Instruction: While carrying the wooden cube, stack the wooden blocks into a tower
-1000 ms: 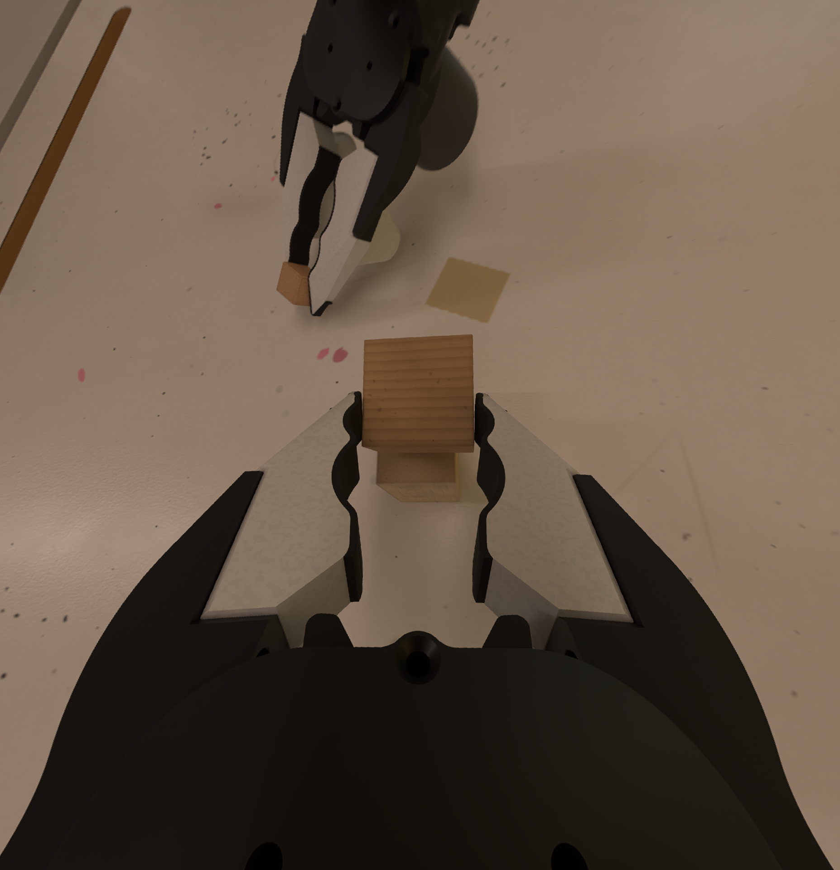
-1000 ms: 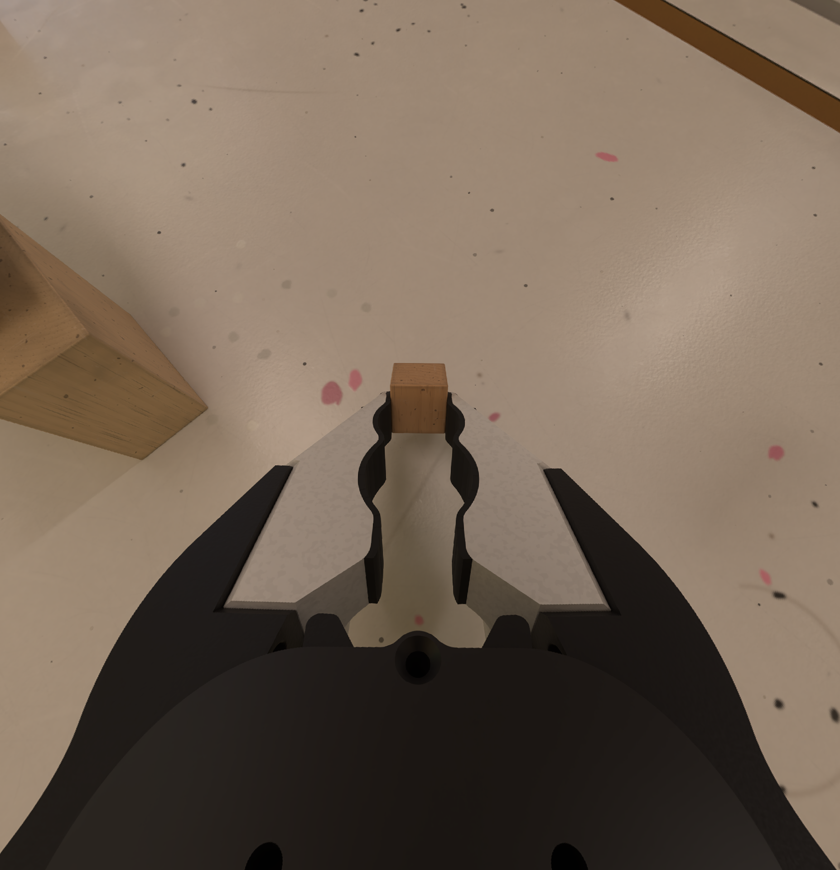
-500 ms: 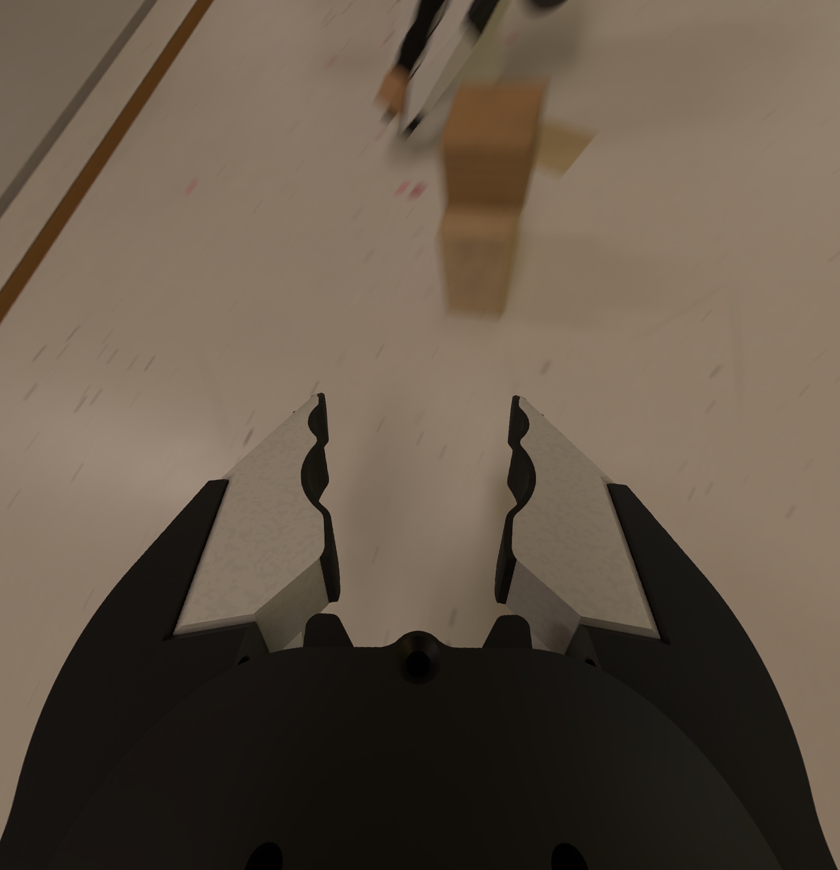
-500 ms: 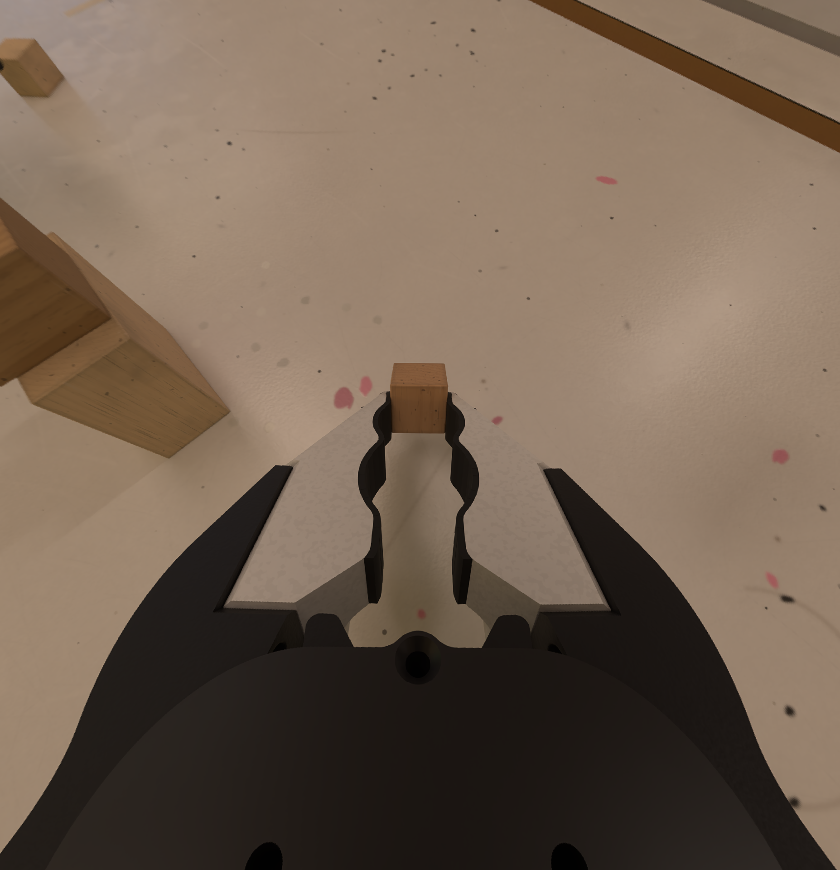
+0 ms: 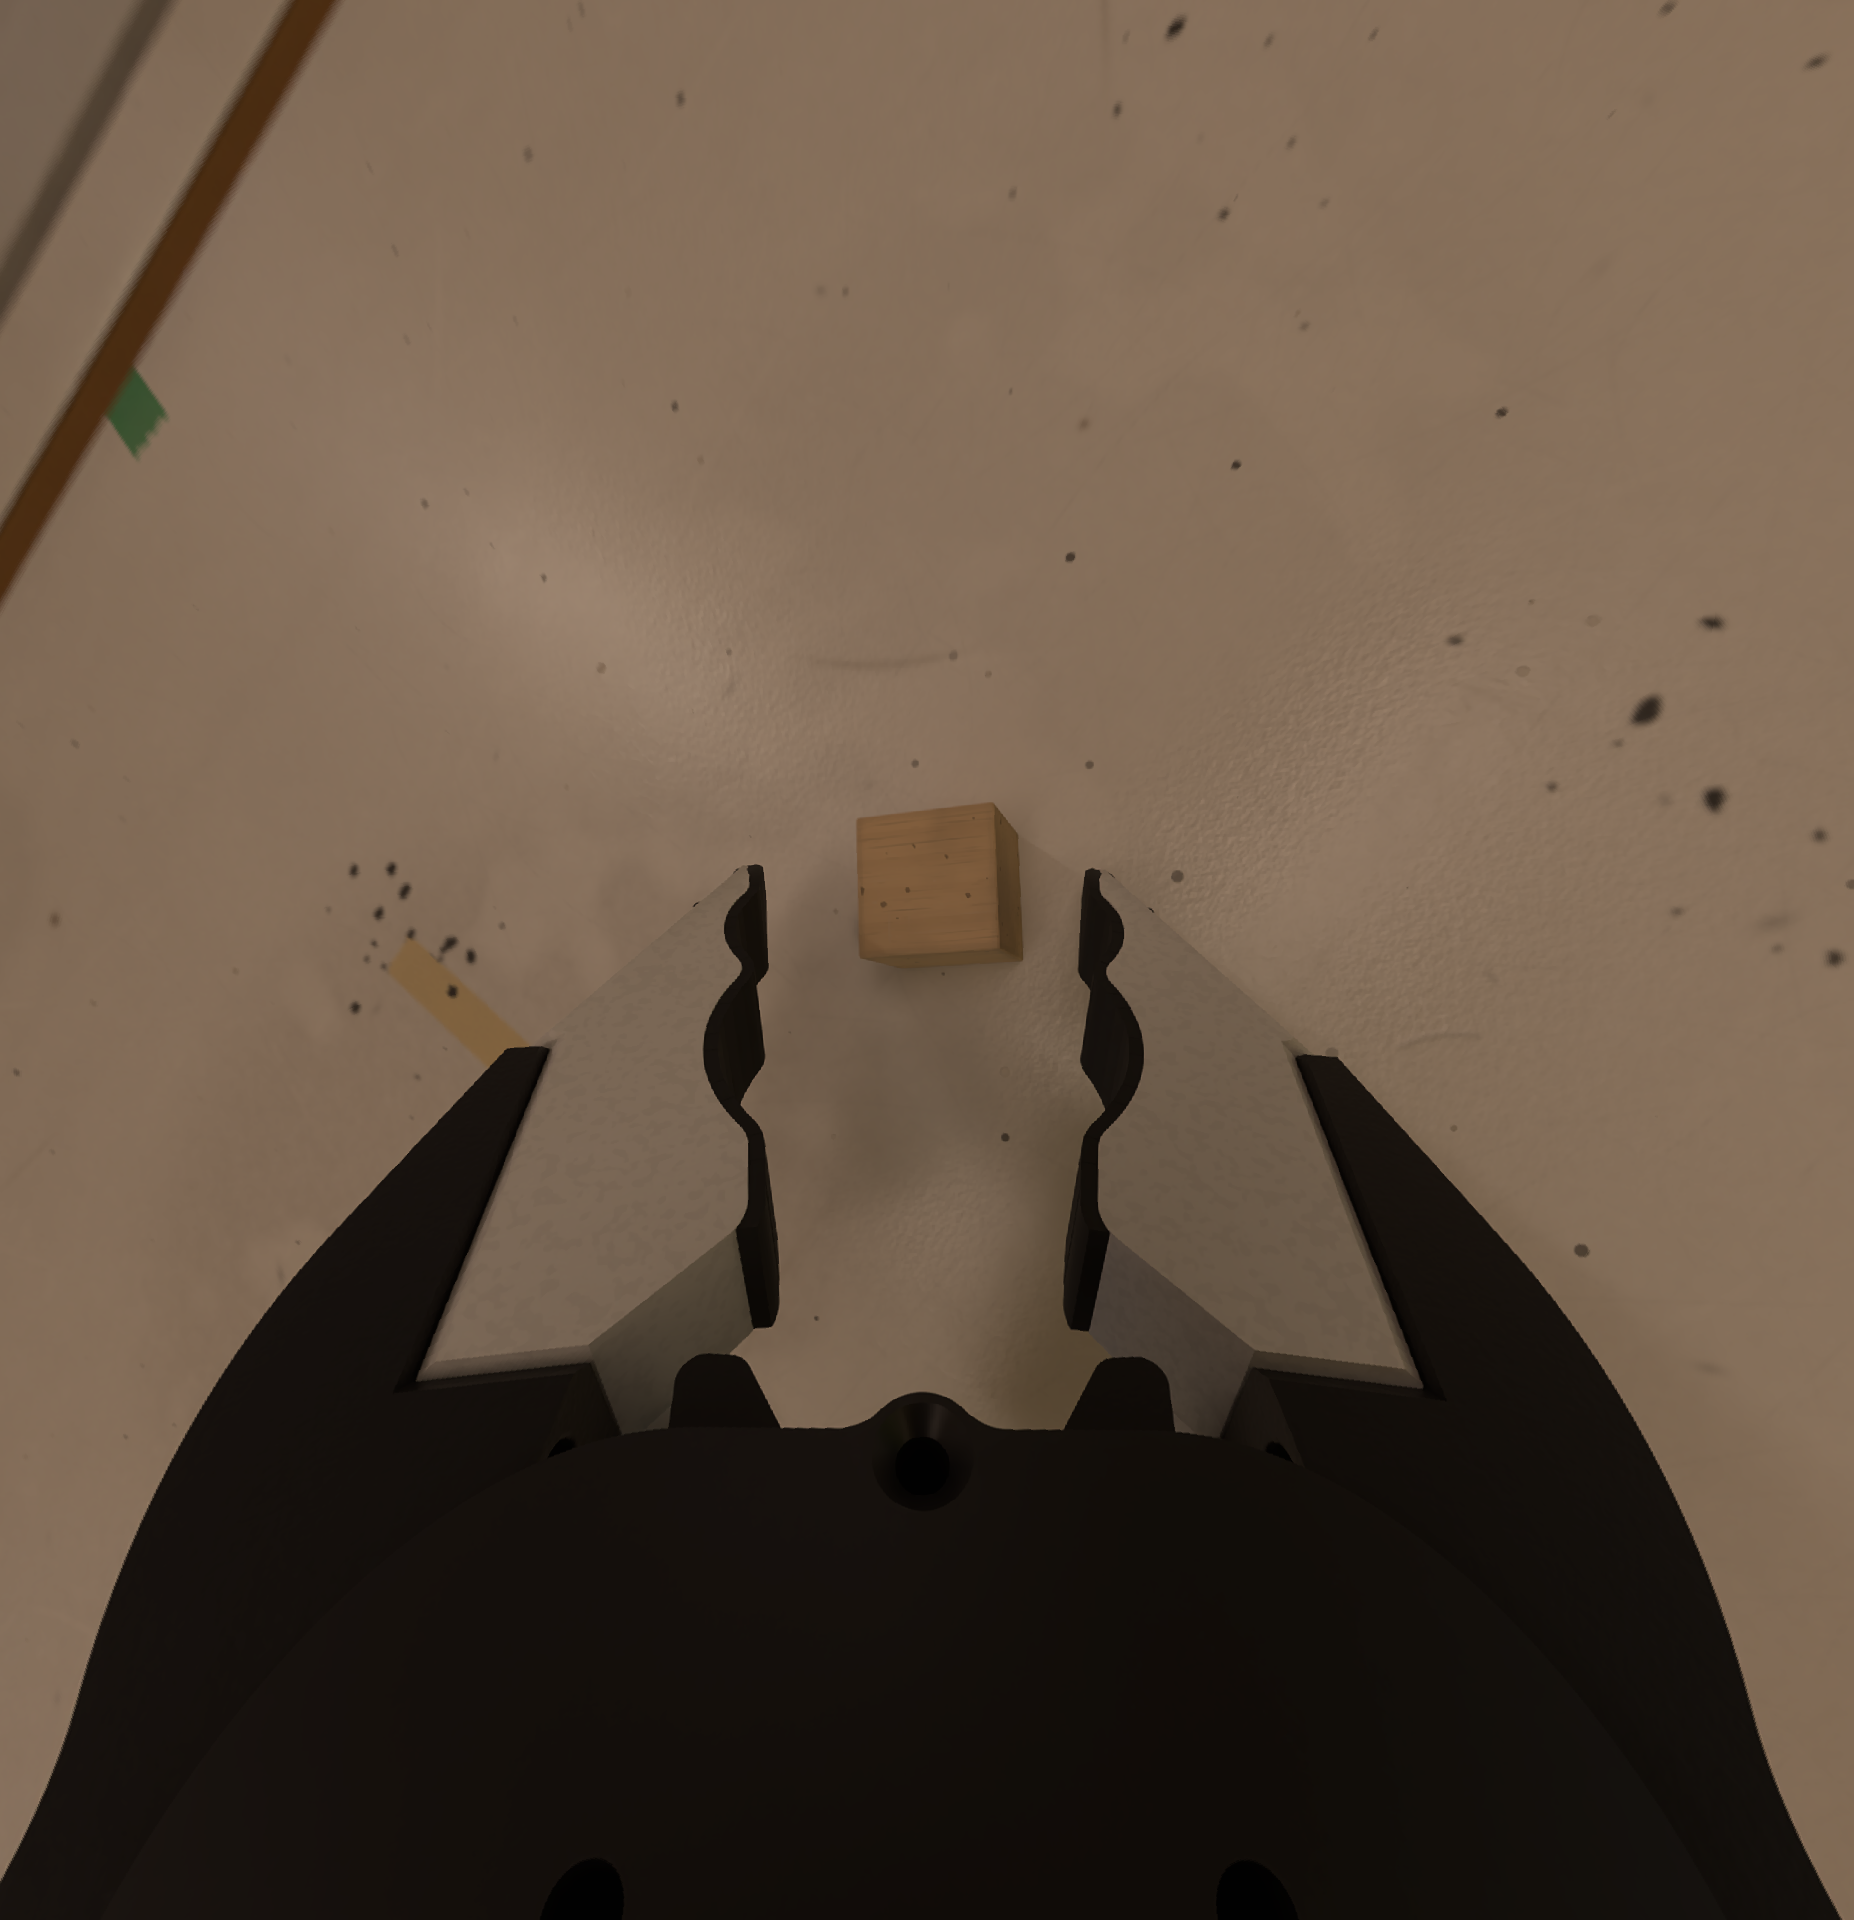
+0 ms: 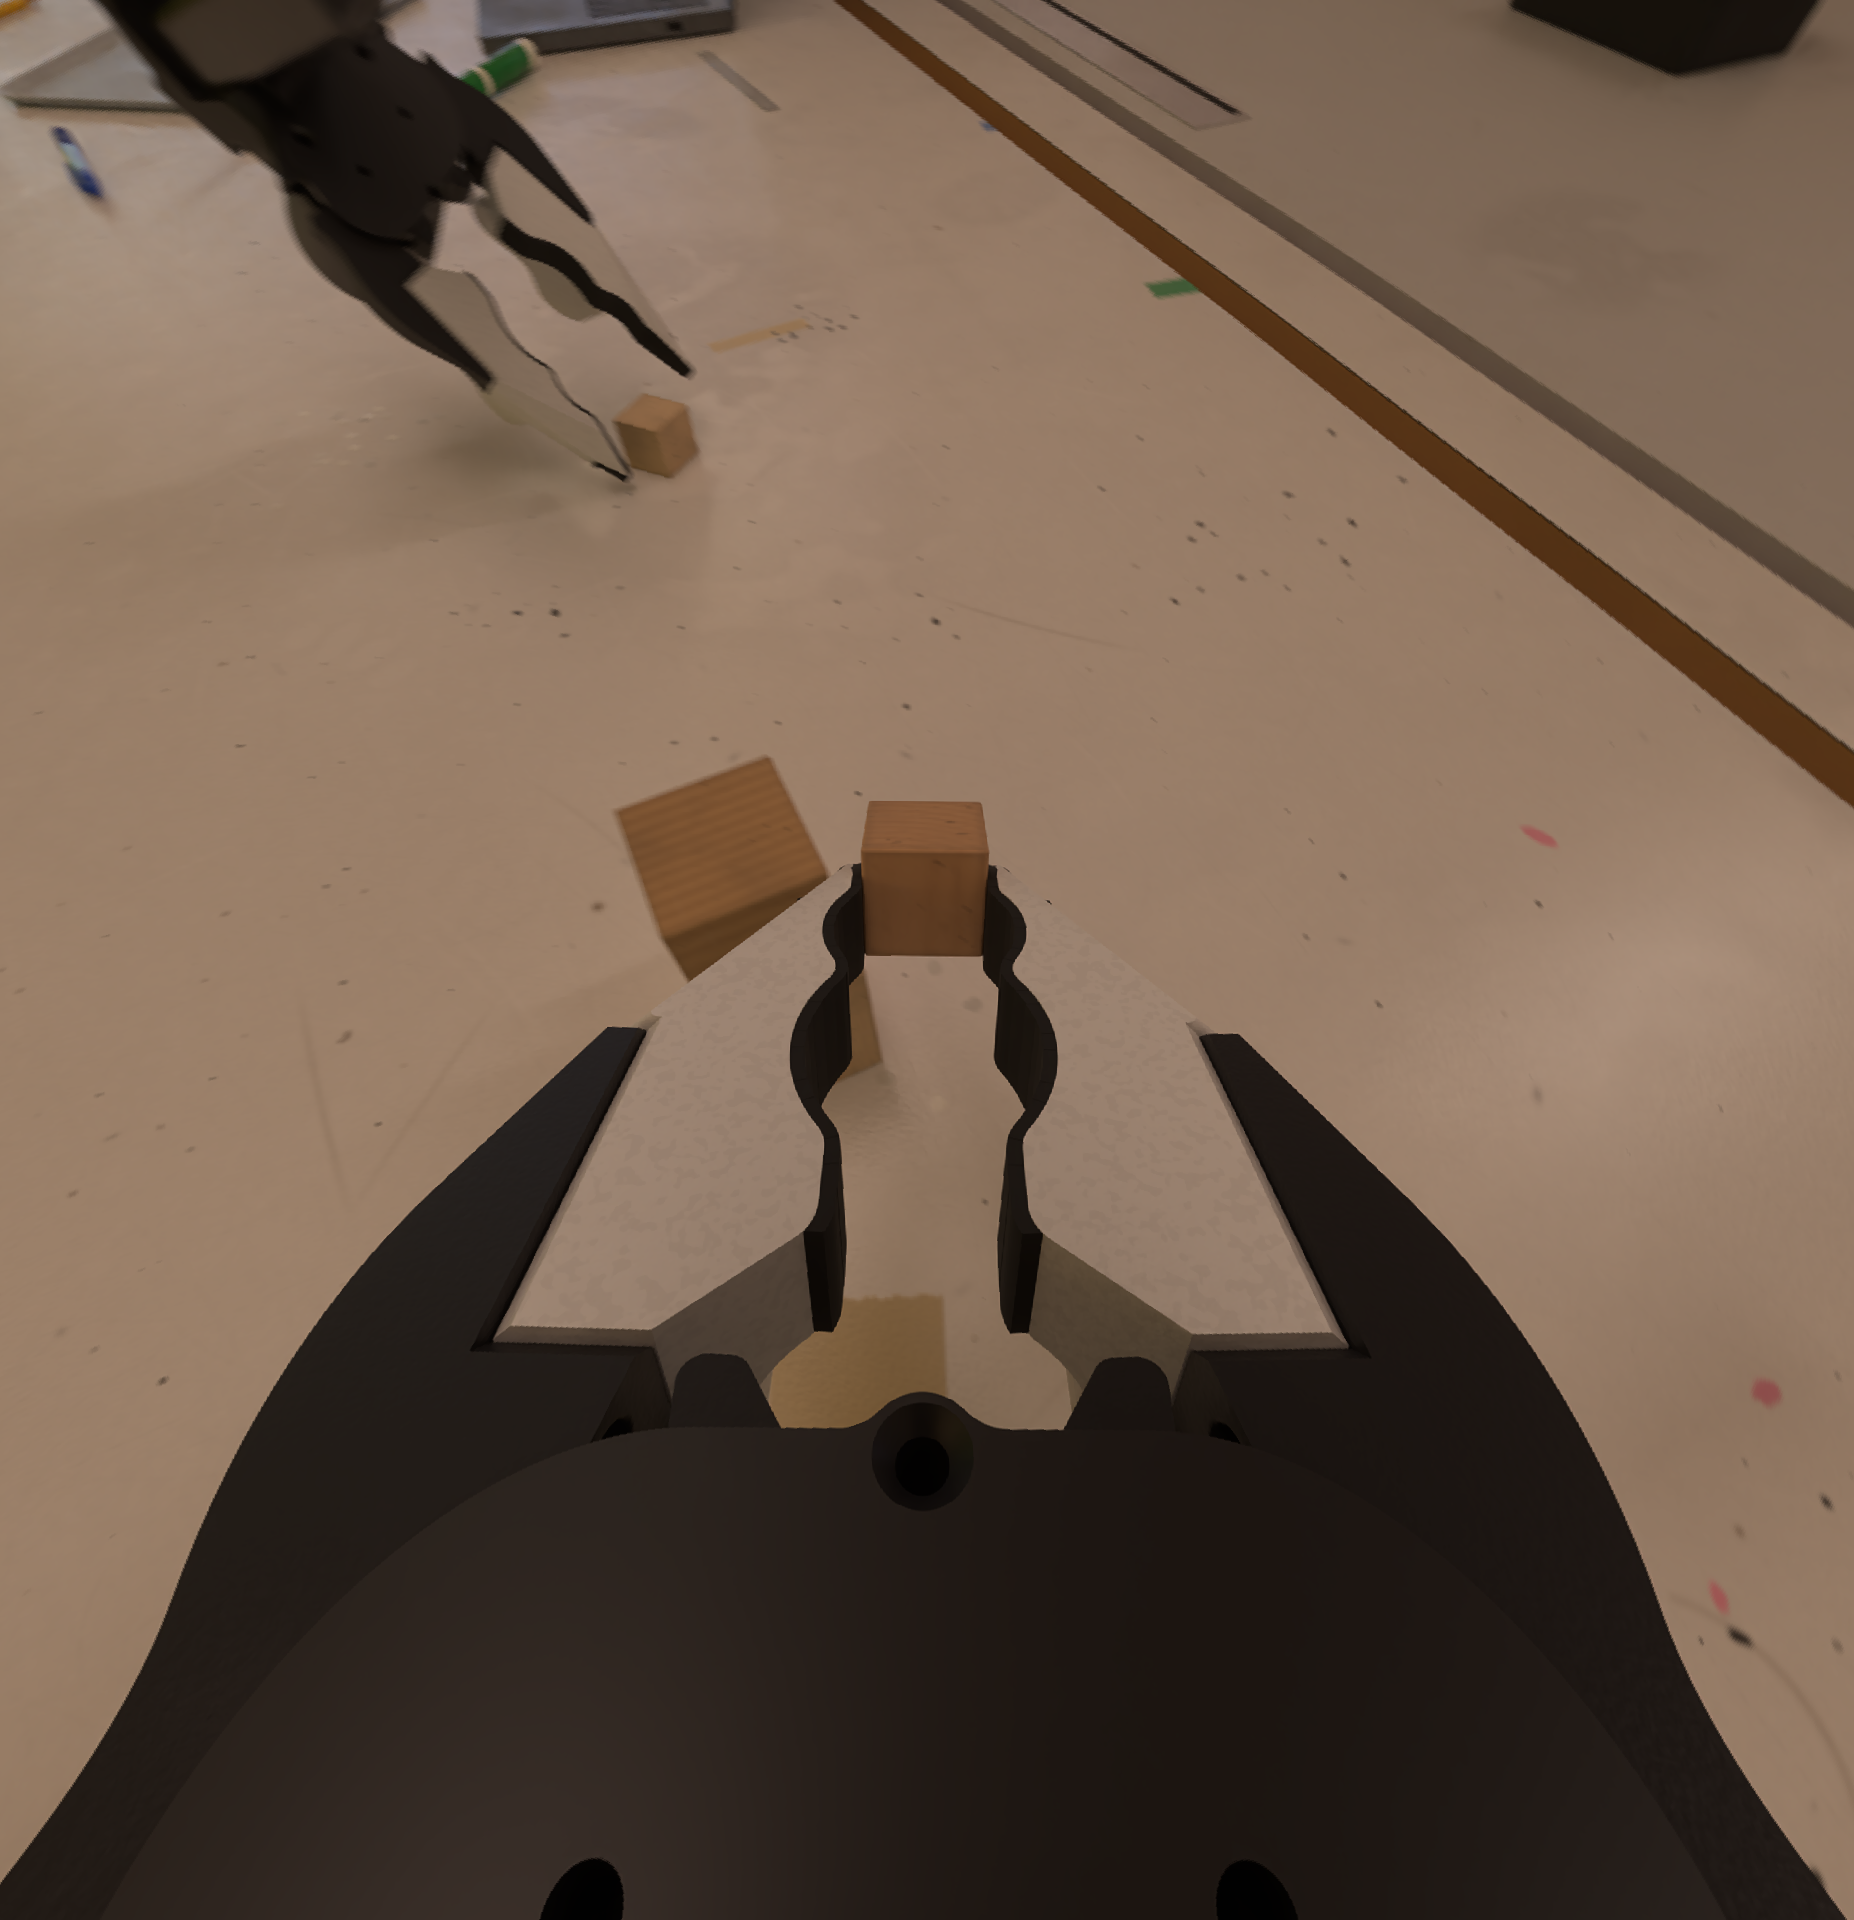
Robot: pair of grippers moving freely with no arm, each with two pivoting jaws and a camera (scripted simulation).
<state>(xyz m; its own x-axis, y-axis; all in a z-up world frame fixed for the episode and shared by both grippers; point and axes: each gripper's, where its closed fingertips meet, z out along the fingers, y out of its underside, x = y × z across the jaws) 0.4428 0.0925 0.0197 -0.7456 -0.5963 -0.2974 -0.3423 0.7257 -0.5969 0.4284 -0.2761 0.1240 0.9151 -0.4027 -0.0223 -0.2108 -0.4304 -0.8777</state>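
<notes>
Left gripper left the stack and went for the last loose block.

The right gripper point(image 6: 923, 883) kept the wooden cube point(image 6: 923, 878) pinched at its fingertips. Just beyond stood the two-block stack point(image 6: 720, 857), released a second earlier, its upper block twisted off square, long axis vertical. Farther off, the left gripper point(image 5: 921, 883), jaws spread and empty, hung over the small block point(image 5: 938, 883), which lay flat on the table point(image 5: 1318, 520), no long axis.
</notes>
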